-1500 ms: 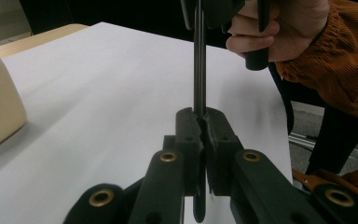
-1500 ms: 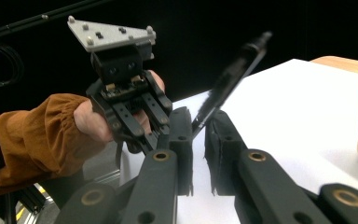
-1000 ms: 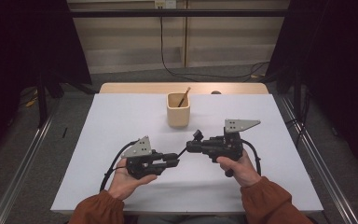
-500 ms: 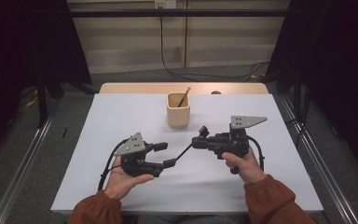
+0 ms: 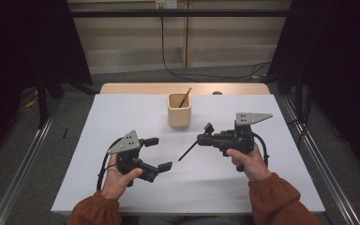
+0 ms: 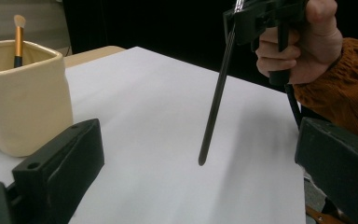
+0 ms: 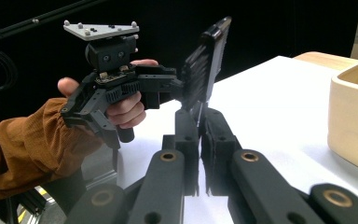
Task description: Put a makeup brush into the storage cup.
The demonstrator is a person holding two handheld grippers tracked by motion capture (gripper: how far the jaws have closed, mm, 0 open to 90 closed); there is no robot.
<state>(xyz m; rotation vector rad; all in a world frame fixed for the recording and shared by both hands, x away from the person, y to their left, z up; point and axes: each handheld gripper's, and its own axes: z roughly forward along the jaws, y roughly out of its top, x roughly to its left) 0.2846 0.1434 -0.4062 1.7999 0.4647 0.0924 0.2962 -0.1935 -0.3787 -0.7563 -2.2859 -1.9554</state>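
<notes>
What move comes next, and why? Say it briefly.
Probably swing the right gripper toward the cup and tip the stick upright. Its jaws are shut on the stick, which slants down over the table, and the left gripper is open and apart.

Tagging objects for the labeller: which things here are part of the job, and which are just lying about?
In the job:
- thin black stick, clamped in the right gripper
- left gripper, open
- cream cup
- makeup brush standing in the cup

Lying about:
- white table cover
- floor cables
</notes>
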